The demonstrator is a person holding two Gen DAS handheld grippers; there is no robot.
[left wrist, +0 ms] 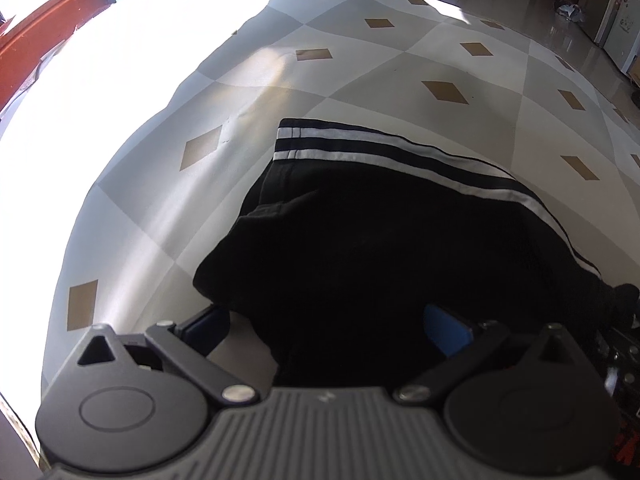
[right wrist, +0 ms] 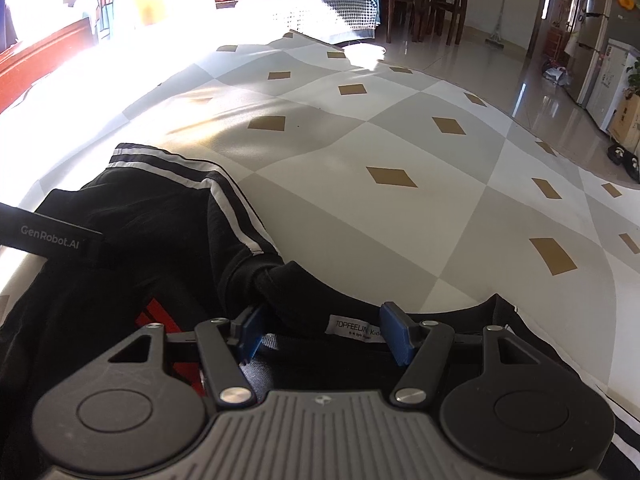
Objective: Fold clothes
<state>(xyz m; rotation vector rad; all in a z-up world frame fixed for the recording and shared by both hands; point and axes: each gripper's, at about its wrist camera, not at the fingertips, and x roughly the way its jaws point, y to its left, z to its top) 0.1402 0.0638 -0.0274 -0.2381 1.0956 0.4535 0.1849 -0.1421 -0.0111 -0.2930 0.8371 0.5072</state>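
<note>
Lying near the mat's (right wrist: 400,208) edge — black garment (left wrist: 380,248) between both spread-open tools (left wrist: 328,330) (right wrist: 322,330) — bare mat beyond.

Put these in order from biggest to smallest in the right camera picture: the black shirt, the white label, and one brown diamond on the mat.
1. Black shirt, by far the biggest.
2. Brown diamond and white label look alike in size; the label sits nearer the camera, so I won't rank them.

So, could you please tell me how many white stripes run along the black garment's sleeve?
2: the white stripes run side by side along the sleeve's upper edge; folds may hide more.
</note>
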